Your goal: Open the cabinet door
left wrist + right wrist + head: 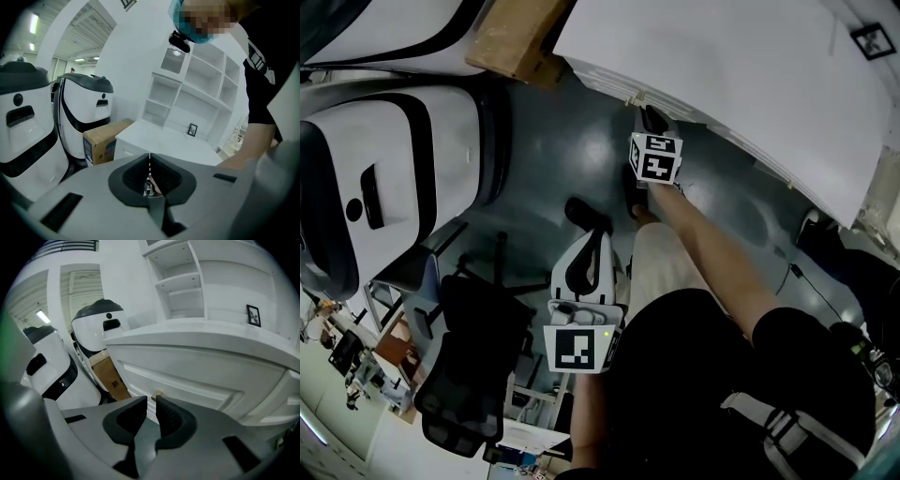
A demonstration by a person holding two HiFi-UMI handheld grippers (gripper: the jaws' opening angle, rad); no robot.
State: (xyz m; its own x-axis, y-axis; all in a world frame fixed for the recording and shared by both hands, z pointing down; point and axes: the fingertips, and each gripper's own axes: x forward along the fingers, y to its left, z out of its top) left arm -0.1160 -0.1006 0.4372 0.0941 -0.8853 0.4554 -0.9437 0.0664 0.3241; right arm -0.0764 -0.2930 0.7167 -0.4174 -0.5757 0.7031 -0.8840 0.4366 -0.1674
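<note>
The white cabinet point(722, 56) fills the head view's top right. Its panelled door point(187, 380) faces the right gripper view, with a small wooden knob point(157, 394) on it. My right gripper point(151, 405) points down at that door, open, its dark pads a narrow gap apart. The knob sits just beyond the tips, not between them. From above, the right gripper point(652, 120) is close under the cabinet's edge. My left gripper point(150, 164) hangs back near my body, shut with nothing in it, and appears lower in the head view point(591, 236).
A cardboard box point(110, 376) stands on the floor left of the cabinet, between it and large white-and-black machines point(384, 178). A black office chair point(469, 366) is at the lower left. White open shelving point(187, 282) with a small picture frame point(253, 315) rises above the cabinet top.
</note>
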